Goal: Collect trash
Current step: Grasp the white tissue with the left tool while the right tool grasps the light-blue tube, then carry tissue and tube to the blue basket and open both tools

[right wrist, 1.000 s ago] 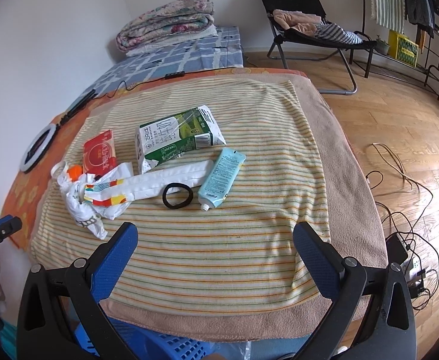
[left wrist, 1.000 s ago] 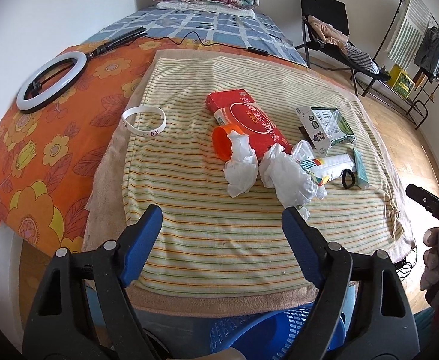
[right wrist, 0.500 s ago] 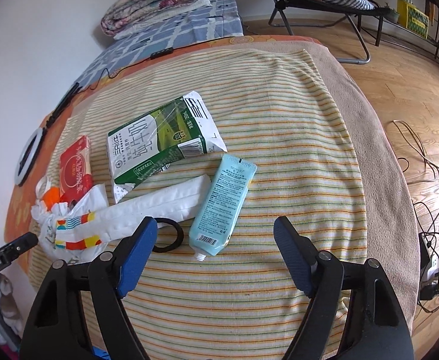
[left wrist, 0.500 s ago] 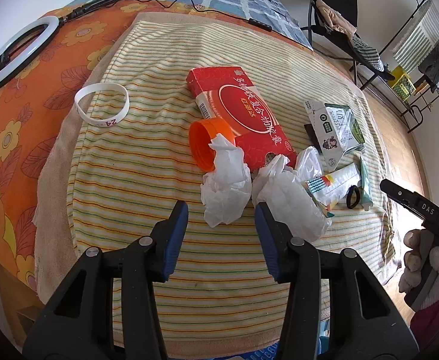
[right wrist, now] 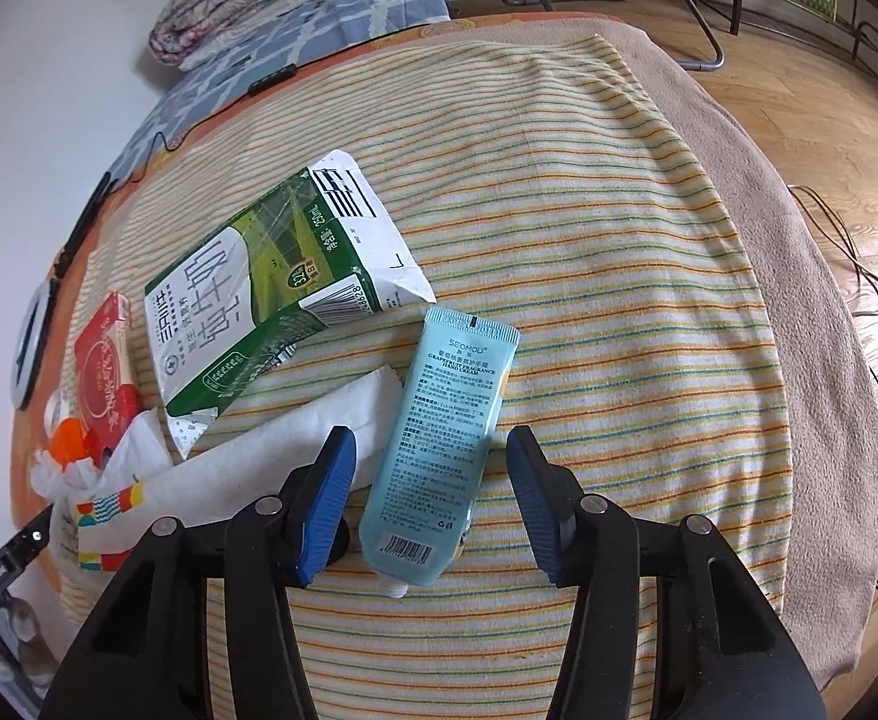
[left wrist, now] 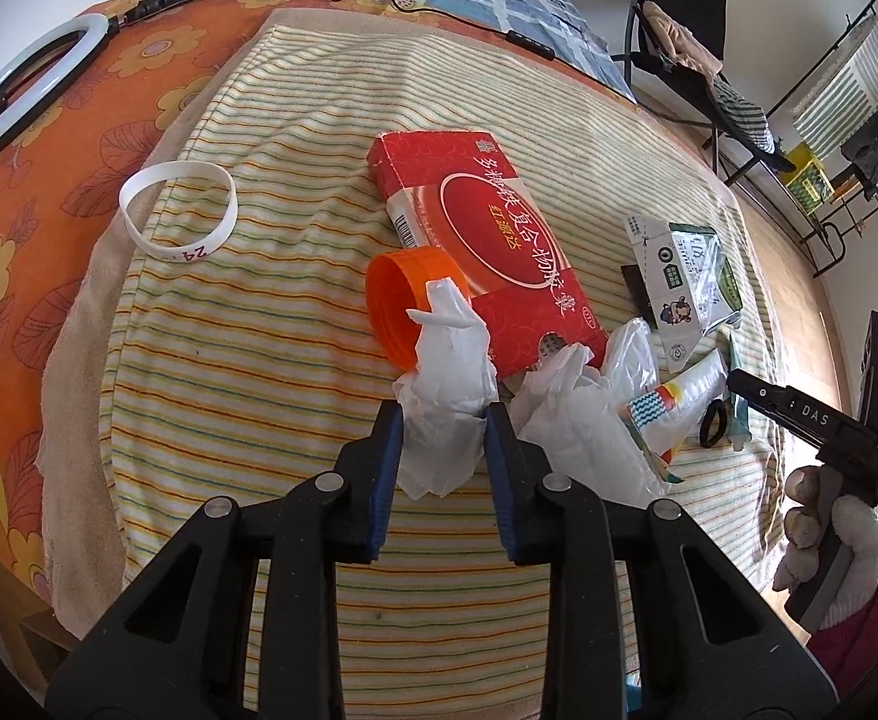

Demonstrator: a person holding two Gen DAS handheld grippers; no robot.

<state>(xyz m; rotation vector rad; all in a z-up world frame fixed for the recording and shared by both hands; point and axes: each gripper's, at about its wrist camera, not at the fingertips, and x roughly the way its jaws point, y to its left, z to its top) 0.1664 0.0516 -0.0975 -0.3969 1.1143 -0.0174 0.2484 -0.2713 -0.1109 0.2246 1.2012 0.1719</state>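
The left gripper point(left wrist: 444, 420) has its blue jaws closing around a crumpled white tissue point(left wrist: 448, 396), which stands between the pads; the pads look to be touching its sides, pinching the wad. The tissue is creased and lumpy, its upper tip poking against an orange cap point(left wrist: 406, 306) lying on its side. Just behind them rests a red box point(left wrist: 487, 246) with gold lettering. To the right of the held wad sits a second crumpled tissue point(left wrist: 577, 420), larger and more spread out, beside a white wrapper point(left wrist: 673, 396) with coloured wave patches.

The right gripper point(right wrist: 430, 450) has its jaws closing on either side of a pale blue hand cream tube point(right wrist: 445, 438), which lies flat on the striped blanket point(right wrist: 619, 240), cap end toward the camera; the pads are still clear of the tube. A flattened green and white milk carton point(right wrist: 259, 300) lies just beyond the tube, and the white wrapper stretches out to its left.

A white wristband point(left wrist: 178, 210) lies apart near the blanket's edge
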